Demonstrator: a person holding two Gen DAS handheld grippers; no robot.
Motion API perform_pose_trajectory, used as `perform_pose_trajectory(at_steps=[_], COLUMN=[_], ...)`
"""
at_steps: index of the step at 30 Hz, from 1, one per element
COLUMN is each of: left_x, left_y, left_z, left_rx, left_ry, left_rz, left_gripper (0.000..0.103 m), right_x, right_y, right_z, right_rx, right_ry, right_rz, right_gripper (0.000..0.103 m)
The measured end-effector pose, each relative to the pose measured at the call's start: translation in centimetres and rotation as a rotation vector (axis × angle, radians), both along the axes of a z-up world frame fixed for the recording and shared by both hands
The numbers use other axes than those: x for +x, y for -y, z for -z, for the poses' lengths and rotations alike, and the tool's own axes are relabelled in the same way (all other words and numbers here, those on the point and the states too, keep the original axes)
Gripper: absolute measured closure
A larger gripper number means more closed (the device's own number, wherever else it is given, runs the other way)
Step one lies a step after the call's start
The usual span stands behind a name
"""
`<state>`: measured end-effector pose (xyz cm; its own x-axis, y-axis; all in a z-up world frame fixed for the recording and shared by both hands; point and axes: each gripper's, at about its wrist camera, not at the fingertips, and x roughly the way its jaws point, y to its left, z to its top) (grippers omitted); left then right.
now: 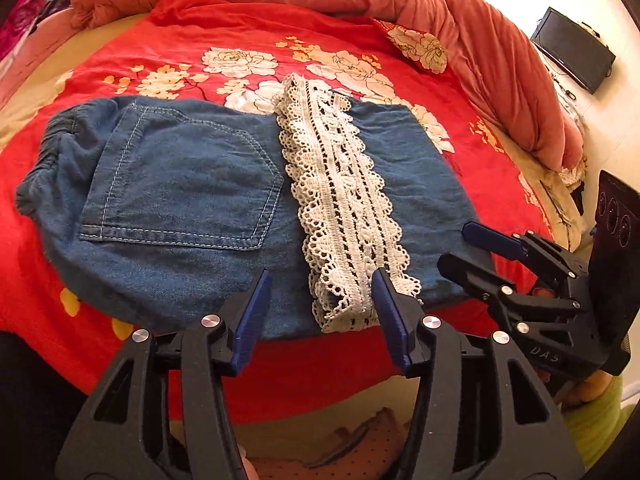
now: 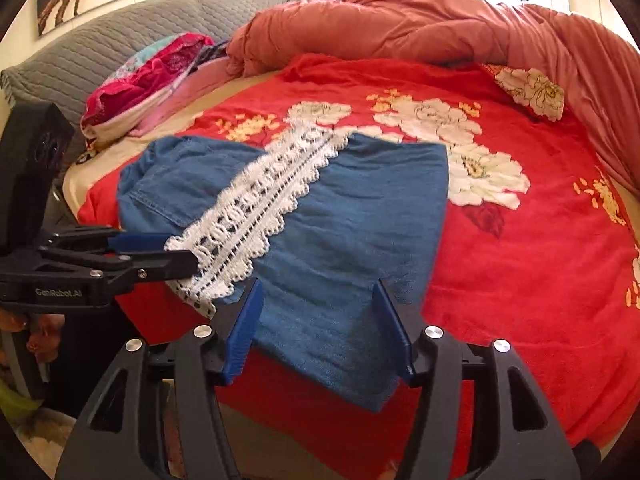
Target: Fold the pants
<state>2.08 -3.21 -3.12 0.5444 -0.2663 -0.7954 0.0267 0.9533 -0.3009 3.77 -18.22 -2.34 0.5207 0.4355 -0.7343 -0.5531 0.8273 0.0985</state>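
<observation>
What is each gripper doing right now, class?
Left gripper: open, holding nothing, above the pants.
Right gripper: open, holding nothing.

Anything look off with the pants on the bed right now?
Nothing damaged. The pants lie folded, their lace hem running slantwise across the middle, and one corner hangs past the blanket edge.

— What colours are you looking at on the pants [image 1: 176, 184]?
— Your pants are washed denim blue, pocket stitched in pale thread, with a white openwork lace band [image 1: 344, 200] across them.
— And under them?
— Your blanket [image 1: 132, 52] is bright red, printed with white and yellow-orange blossoms. Behind it your duvet [image 2: 400, 24] is plain terracotta pink.
— Your tools?
— Black frames, blue pads: left gripper [image 1: 320, 304], right gripper [image 2: 318, 312].
</observation>
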Motion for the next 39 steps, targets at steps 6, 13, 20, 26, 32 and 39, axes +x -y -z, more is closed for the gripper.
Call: perform_pose_trajectory(at_steps=[6, 13, 20, 26, 32, 39], left_x=[0.0, -0.8, -1.9, -2.7, -3.5, -4.1], left_y=[0.1, -0.5, -1.8, -3.1, -4.8, -6.7], left_z=[0.2, -1.1, -2.5, -3.3, -3.9, -3.9], left_rx=[0.012, 0.025, 0.040, 0.044, 0.048, 0.055], left_ry=[0.004, 0.042, 0.074, 0.093, 0.121, 0.134], left_rz=[0.003, -0.021, -0.063, -0.092, -0.122, -0.164], left_gripper=[0.056, 0.047, 0.036, 0.020, 0.010, 0.010], right_x=[0.0, -0.2, -0.3, -0.7, -0.9, -0.5], right_y=[-0.4, 1.1, 1.8, 1.4, 0.6, -0.9], right_z=[1.1, -0.9, -2.6, -3.7, -4.4, -5.5], right_rx=[-0.021, 0.057, 0.106, 0.117, 0.113, 0.101], right_ry=[-0.004, 0.016, 0.034, 0.052, 0.066, 0.080], right_rz=[-0.013, 0.029, 0.072, 0.080, 0.090, 0.075], right_gripper=[0.044, 0.039, 0.027, 0.020, 0.008, 0.008])
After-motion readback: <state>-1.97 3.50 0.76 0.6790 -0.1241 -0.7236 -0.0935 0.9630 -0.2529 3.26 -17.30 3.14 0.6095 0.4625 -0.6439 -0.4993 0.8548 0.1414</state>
